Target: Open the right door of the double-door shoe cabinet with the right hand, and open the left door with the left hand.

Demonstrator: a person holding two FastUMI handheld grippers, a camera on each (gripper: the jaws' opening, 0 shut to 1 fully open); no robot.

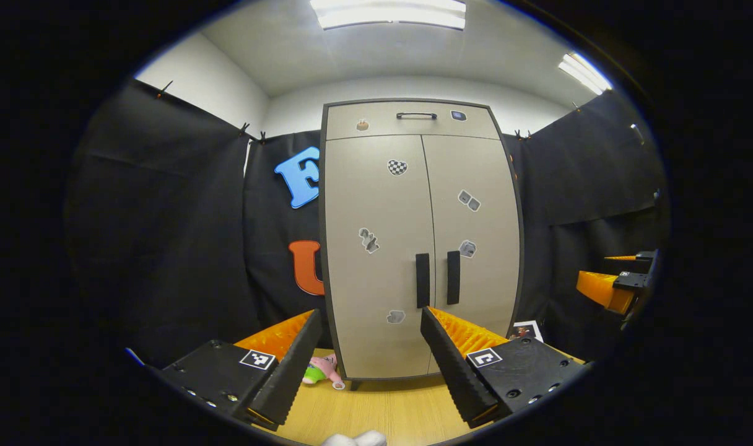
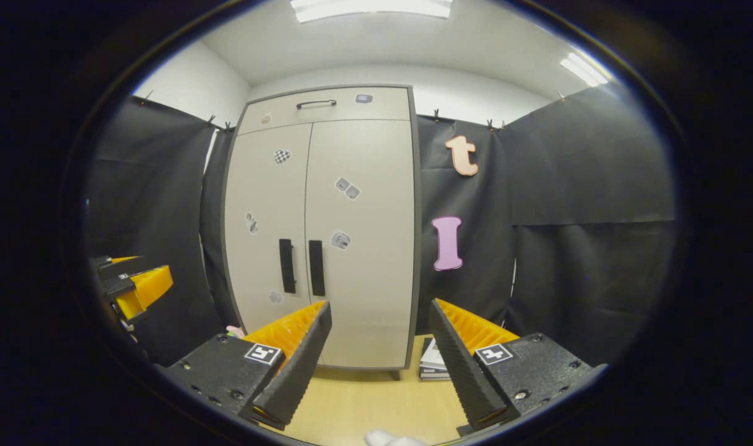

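Shoe cabinet (image 1: 413,241) stands shut at the booth's far wall.
Both beige doors closed, dark handles (image 1: 437,279) side by side at centre; left gripper (image 1: 370,347) and right gripper (image 2: 379,337) spread wide, apart from it.

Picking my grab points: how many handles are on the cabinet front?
3. A horizontal drawer handle at the top; a vertical left door handle and right door handle side by side at the centre seam. None looks hidden.
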